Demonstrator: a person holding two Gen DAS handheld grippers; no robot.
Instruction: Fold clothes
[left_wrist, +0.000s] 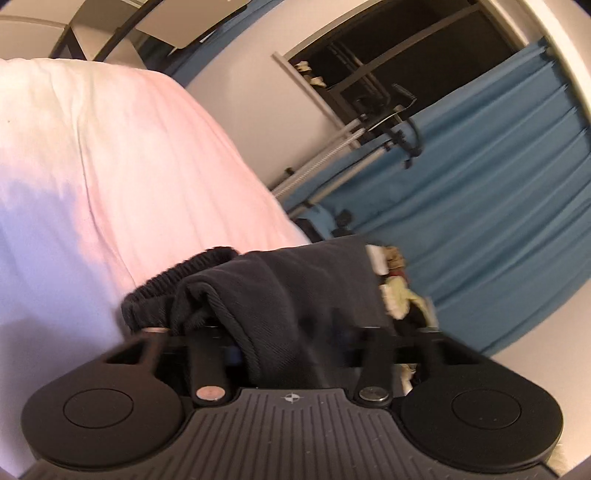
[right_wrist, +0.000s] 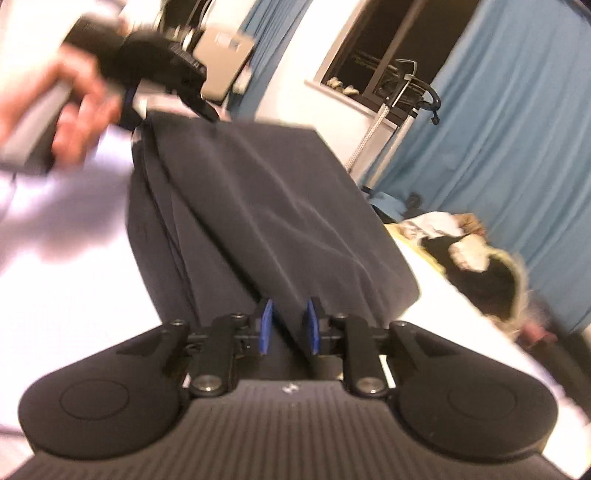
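Note:
A dark grey pair of pants (right_wrist: 258, 206) is stretched between my two grippers above the white bed (right_wrist: 74, 295). My right gripper (right_wrist: 288, 325) has its blue pads (right_wrist: 266, 325) closed on one end of the cloth. My left gripper (right_wrist: 147, 107), held in a hand, grips the far end at the upper left of the right wrist view. In the left wrist view the pants (left_wrist: 266, 295) with their elastic waistband (left_wrist: 166, 280) bunch over my left gripper (left_wrist: 288, 347) and hide its fingertips.
The white bedsheet (left_wrist: 110, 166) fills the left. A pile of other clothes (right_wrist: 476, 258) lies on the bed's right side. Blue curtains (left_wrist: 480, 221), a dark window (right_wrist: 369, 62) and a metal stand (left_wrist: 369, 140) are behind.

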